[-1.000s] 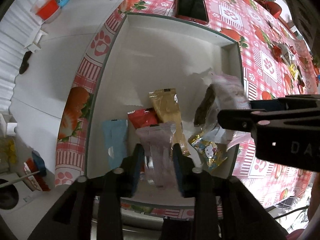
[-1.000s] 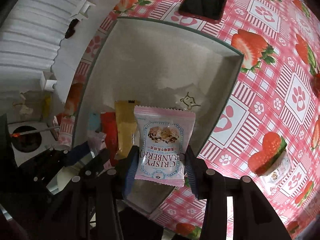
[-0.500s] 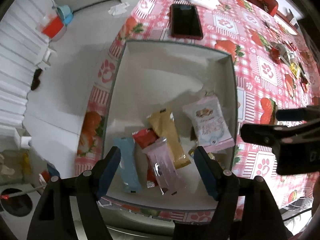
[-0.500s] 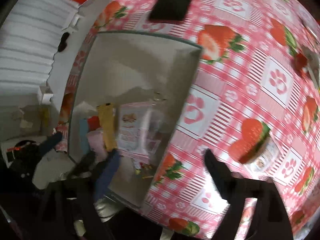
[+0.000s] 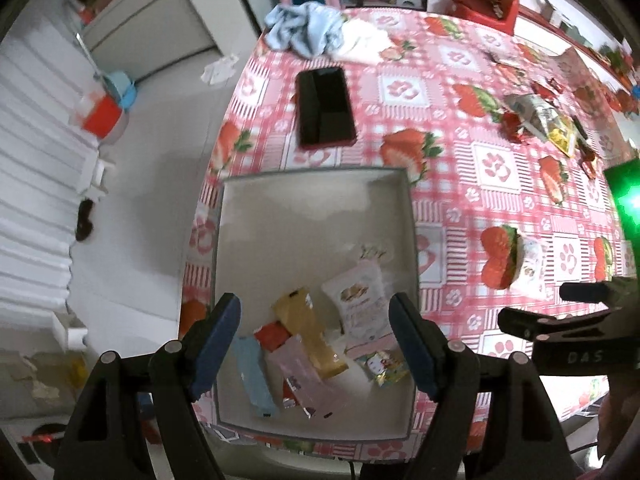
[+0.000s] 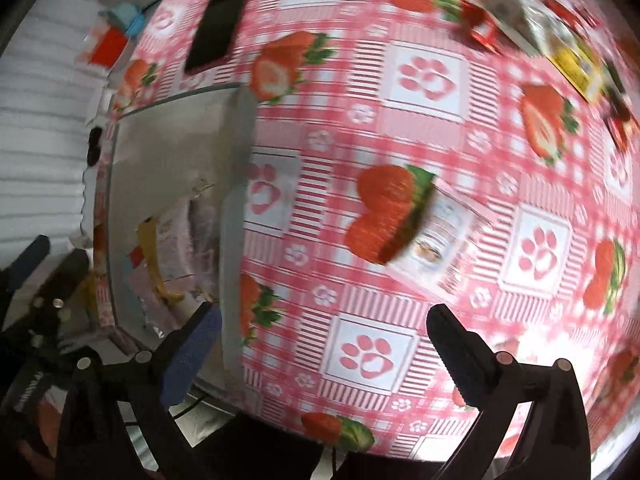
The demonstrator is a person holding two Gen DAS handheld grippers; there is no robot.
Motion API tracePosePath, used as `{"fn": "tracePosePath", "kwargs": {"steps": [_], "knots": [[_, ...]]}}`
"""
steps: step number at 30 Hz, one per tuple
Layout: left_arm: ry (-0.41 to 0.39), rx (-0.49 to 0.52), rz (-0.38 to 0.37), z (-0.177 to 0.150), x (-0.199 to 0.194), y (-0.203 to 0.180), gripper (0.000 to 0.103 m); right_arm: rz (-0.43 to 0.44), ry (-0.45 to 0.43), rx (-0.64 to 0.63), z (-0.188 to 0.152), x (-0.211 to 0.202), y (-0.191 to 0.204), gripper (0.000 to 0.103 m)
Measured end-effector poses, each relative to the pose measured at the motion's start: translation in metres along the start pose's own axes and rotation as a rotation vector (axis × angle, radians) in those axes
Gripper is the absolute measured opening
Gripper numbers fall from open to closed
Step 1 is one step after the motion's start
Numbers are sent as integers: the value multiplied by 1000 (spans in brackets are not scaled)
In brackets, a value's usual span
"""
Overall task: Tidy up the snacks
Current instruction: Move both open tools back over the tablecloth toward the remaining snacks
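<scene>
A grey tray [image 5: 316, 178] sits at the table's near left edge and holds several snack packets: a light pink cranberry packet [image 5: 360, 306], a yellow bar [image 5: 310, 332], a pink bar [image 5: 306, 376], a blue bar [image 5: 252, 376], a red one [image 5: 272, 334] and a small cartoon packet [image 5: 384, 364]. My left gripper [image 5: 316, 340] is open and empty above the tray's near end. My right gripper [image 6: 320, 356] is open and empty over the tablecloth, right of the tray [image 6: 234, 184]. A strawberry-print snack packet [image 6: 404, 224] lies on the cloth ahead of it.
A black phone [image 5: 325, 106] lies beyond the tray. A blue cloth [image 5: 306, 32] is at the far table edge. Several loose snack packets [image 5: 540, 120] lie at the far right. The strawberry packet also shows in the left wrist view [image 5: 512, 258]. Floor lies left of the table.
My left gripper let go of the pink bar, opened and pulled up and back. My right gripper dropped the cranberry packet into the tray, opened and swung right over the tablecloth.
</scene>
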State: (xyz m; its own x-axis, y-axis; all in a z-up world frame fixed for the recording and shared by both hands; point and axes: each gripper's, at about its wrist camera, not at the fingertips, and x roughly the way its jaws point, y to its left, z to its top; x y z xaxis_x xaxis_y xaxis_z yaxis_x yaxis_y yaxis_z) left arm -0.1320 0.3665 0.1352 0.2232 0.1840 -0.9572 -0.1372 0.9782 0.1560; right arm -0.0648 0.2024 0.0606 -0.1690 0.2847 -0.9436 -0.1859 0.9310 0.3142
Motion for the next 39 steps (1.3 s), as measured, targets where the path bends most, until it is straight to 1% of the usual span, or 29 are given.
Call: {"fn": "tracePosePath", "kwargs": {"steps": [4,10,18,22,30,39], "knots": [[-25,36,8,8,-9,-13,80,5,-9,44,-5,-3,-17,103],[-35,85,-2,14,-17,-33,80,14,-13,96,-12,-7,-36,103],[-6,194,-80,16,-23,-71,80,34,-18,173,-20,-10,-61,103],[5,244,-105,14,-24,-89,80,39,-23,198,-23,-12,-71,103],[25,312,-125,11,-26,-113,80,48,-26,244,-30,-13,-89,103],[36,363,-133,9,-26,-131,80,56,-25,273,-36,-12,-101,103]]}}
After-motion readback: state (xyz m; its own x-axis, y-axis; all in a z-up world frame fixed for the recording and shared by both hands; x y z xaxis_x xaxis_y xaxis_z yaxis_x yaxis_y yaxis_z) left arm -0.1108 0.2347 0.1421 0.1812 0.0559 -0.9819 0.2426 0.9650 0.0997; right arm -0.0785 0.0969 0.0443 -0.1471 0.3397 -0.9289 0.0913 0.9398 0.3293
